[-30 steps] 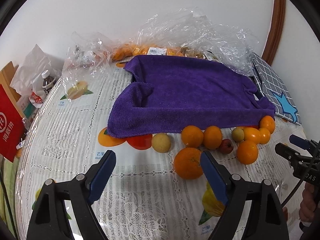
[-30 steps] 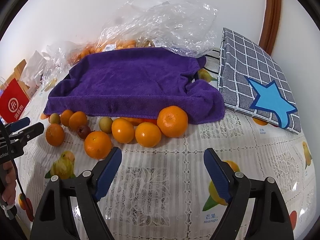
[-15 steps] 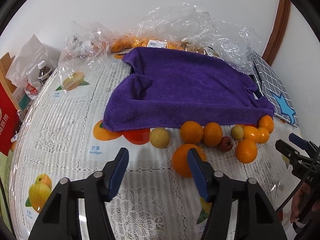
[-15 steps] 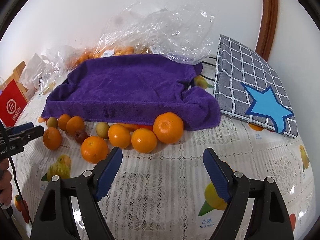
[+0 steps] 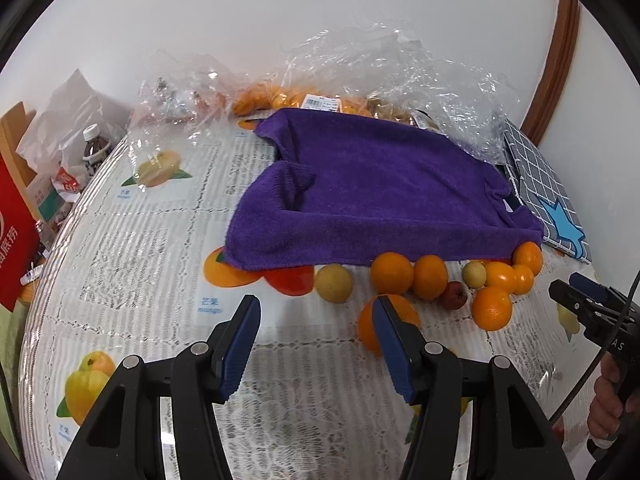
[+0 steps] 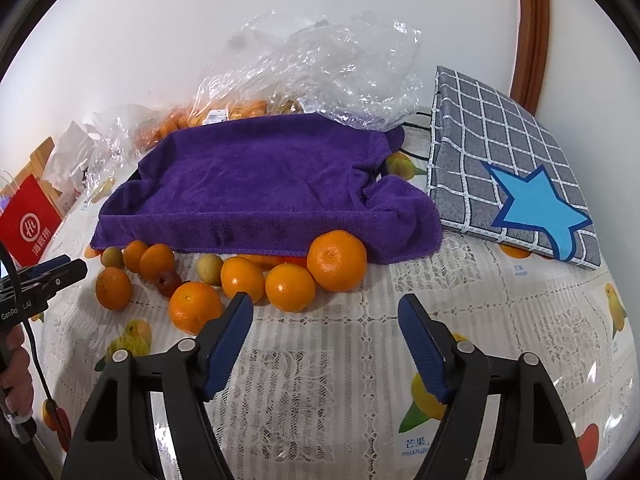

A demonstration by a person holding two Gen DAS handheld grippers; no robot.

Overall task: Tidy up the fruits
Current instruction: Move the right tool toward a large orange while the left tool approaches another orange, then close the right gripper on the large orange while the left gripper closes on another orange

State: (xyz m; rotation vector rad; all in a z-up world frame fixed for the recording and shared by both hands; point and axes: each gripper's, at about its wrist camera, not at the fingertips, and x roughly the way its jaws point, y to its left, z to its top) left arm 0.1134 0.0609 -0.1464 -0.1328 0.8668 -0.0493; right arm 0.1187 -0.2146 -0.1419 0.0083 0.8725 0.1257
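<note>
- My left gripper (image 5: 316, 322): jaws apart about halfway, nothing between the blue pads, hovering over the lace tablecloth (image 5: 132, 280). Its right finger (image 5: 394, 354) covers part of the nearest orange (image 5: 404, 316); contact I can't tell.
- My right gripper (image 6: 326, 330): jaws wide, holding nothing. Left pad tip sits in front of the row of oranges, right beside one orange (image 6: 242, 279); touching or not I can't tell.
- Both held low and roughly level, pointing toward the wall. In the left view the right gripper pokes in at the right edge with my hand (image 5: 608, 404) on its grip; in the right view the left one comes in from the left edge.
- Fruit: loose cluster on the tablecloth along the near edge of the purple towel (image 6: 256, 184). The biggest orange (image 6: 337, 260) touches the towel edge; a small dark red fruit (image 6: 168, 281) and a pale yellow-green fruit (image 6: 209, 269) sit among the oranges.
- Behind the towel: clear plastic bags (image 6: 320, 68) with more oranges inside.
- Right of the towel: grey checked pad with blue star (image 6: 516, 176).
- Far left: red bag (image 6: 28, 228).
</note>
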